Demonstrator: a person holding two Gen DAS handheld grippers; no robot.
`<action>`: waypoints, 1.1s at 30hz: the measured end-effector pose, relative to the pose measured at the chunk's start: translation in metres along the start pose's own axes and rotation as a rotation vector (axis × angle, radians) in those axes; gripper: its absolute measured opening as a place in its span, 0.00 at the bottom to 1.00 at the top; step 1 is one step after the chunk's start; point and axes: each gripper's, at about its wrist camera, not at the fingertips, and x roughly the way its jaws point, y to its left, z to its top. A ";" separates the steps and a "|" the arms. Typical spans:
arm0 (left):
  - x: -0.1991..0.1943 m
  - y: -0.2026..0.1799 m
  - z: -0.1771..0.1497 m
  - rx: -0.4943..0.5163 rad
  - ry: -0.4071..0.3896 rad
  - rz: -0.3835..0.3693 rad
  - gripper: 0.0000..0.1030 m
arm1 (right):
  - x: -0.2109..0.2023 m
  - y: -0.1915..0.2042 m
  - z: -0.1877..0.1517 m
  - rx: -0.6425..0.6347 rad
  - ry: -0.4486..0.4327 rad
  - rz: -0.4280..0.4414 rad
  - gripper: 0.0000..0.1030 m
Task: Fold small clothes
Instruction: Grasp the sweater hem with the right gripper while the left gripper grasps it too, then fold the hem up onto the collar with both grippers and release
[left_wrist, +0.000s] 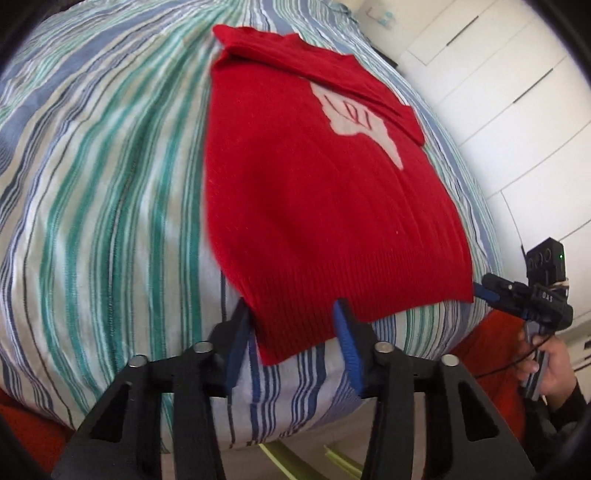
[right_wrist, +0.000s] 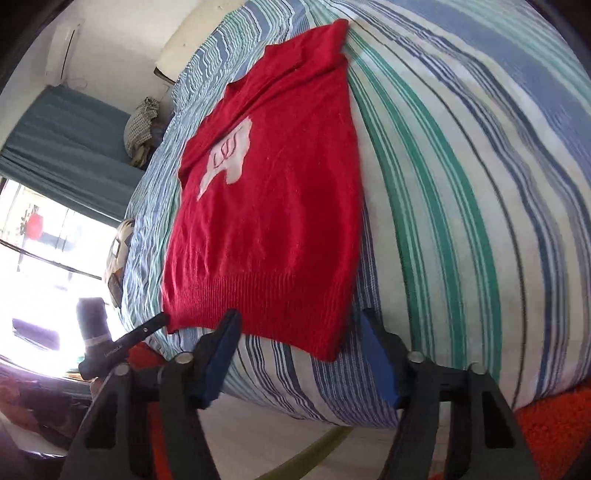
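A small red knit sweater (left_wrist: 310, 192) with a pale motif lies flat on the striped bed, sleeves folded in over the body, ribbed hem toward me. It also shows in the right wrist view (right_wrist: 273, 221). My left gripper (left_wrist: 291, 332) is open, its blue pads on either side of the hem's left corner. My right gripper (right_wrist: 299, 332) is open, straddling the hem's right corner. In the left wrist view the right gripper (left_wrist: 487, 291) sits at the hem's right corner; in the right wrist view the left gripper (right_wrist: 155, 323) touches the hem's left corner.
The bed's striped green, blue and white cover (left_wrist: 92, 221) spreads wide around the sweater. White wardrobe doors (left_wrist: 517, 110) stand to the right. A bright window (right_wrist: 44, 277), a blue curtain (right_wrist: 62, 136) and a bundle of checked cloth (right_wrist: 142, 125) lie beyond the bed. Red rug (right_wrist: 554, 424) below.
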 end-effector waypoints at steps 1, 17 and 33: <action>0.003 -0.001 0.000 0.002 0.015 0.012 0.12 | 0.006 -0.001 0.000 0.007 0.010 0.012 0.34; -0.070 0.020 0.127 -0.229 -0.291 -0.200 0.02 | -0.053 0.042 0.116 -0.070 -0.373 0.065 0.04; 0.093 0.061 0.376 -0.240 -0.172 0.080 0.10 | 0.082 0.016 0.354 -0.038 -0.410 -0.080 0.06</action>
